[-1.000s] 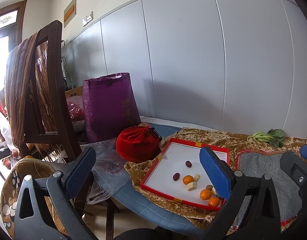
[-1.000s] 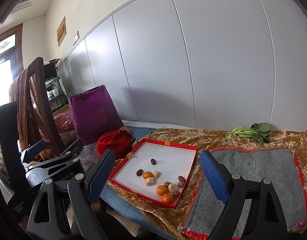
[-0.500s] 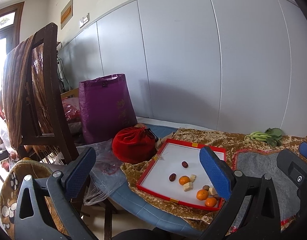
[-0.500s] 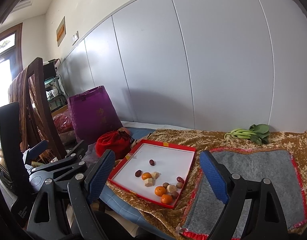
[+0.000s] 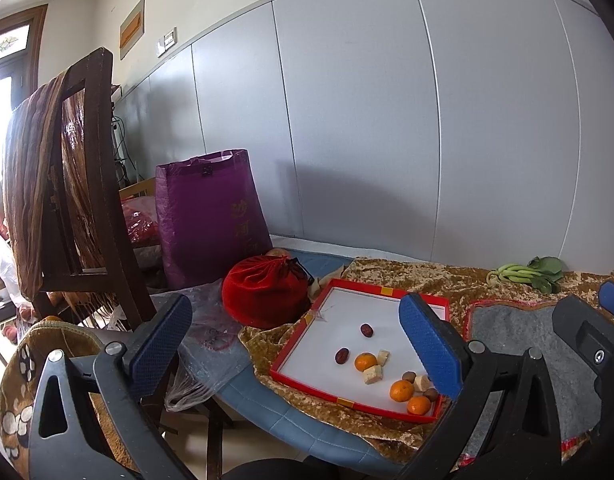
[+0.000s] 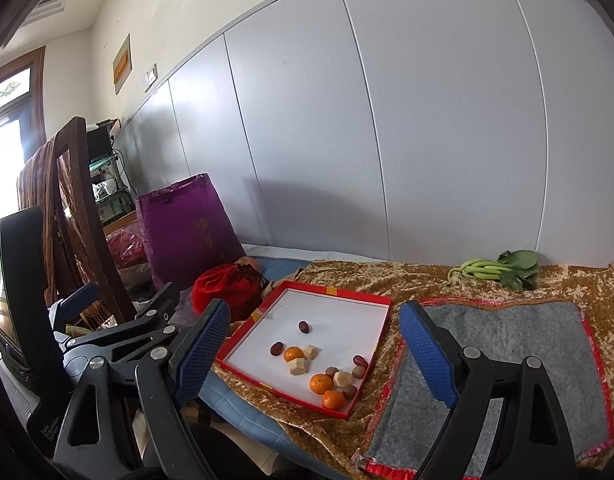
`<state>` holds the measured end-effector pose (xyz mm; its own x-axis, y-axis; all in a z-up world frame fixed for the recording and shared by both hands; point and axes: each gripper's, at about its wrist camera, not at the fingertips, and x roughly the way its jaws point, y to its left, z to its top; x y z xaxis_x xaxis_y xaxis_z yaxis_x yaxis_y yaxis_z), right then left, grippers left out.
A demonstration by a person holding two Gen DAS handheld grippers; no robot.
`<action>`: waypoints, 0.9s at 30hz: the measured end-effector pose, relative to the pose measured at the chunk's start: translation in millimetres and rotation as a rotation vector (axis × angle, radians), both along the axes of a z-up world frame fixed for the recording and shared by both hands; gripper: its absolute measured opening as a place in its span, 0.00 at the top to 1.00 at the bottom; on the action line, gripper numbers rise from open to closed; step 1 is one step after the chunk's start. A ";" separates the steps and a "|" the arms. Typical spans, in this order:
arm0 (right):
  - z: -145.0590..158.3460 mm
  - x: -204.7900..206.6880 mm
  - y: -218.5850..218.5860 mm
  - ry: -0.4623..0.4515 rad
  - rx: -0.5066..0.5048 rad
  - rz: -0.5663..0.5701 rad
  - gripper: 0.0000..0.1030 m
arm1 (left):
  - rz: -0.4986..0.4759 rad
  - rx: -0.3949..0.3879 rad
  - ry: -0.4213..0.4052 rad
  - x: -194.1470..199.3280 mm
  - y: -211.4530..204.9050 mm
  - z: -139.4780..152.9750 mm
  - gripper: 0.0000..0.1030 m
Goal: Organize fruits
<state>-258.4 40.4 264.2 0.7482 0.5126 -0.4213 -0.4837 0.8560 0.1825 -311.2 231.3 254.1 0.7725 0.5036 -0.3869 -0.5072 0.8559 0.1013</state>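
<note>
From where I sit, the fruit is all in the red-rimmed tray (image 6: 349,300) on the gold cloth (image 6: 387,276), and that tray lies ahead of and below both tools. In the right wrist view it falls straight between my right gripper (image 6: 313,354) fingers, toward 12 o'clock and a little left; its long axis runs away from me, tilting toward 1 o'clock. The mandarins (image 6: 321,384) and pale chunks (image 6: 298,366) crowd the near right corner, with dark dates (image 6: 304,326) scattered toward the middle. In the left wrist view the same tray (image 5: 383,291) sits off toward 1 o'clock of my left gripper (image 5: 295,346), partly behind its right finger, so I judge the right hand better lined up with the cluster, though neither is close yet. The grey felt mat (image 6: 507,344) lies just right of the tray, at 2 o'clock from the right jaws, a likely place to sort onto. Both sets of jaws stand wide apart with nothing between the pads, touching nothing.
</note>
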 end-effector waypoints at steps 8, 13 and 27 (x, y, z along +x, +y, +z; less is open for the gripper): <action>2.9 -2.8 0.9 -0.010 -0.006 0.001 0.15 | 0.000 -0.011 -0.014 -1.7 -0.7 2.8 0.00; 6.1 -4.4 2.2 -0.018 -0.012 0.000 0.15 | 0.001 -0.012 -0.026 -2.7 -1.7 5.1 0.00; 11.9 -8.6 6.2 -0.039 -0.028 -0.002 0.15 | -0.006 -0.025 -0.045 -6.1 -0.2 5.9 0.00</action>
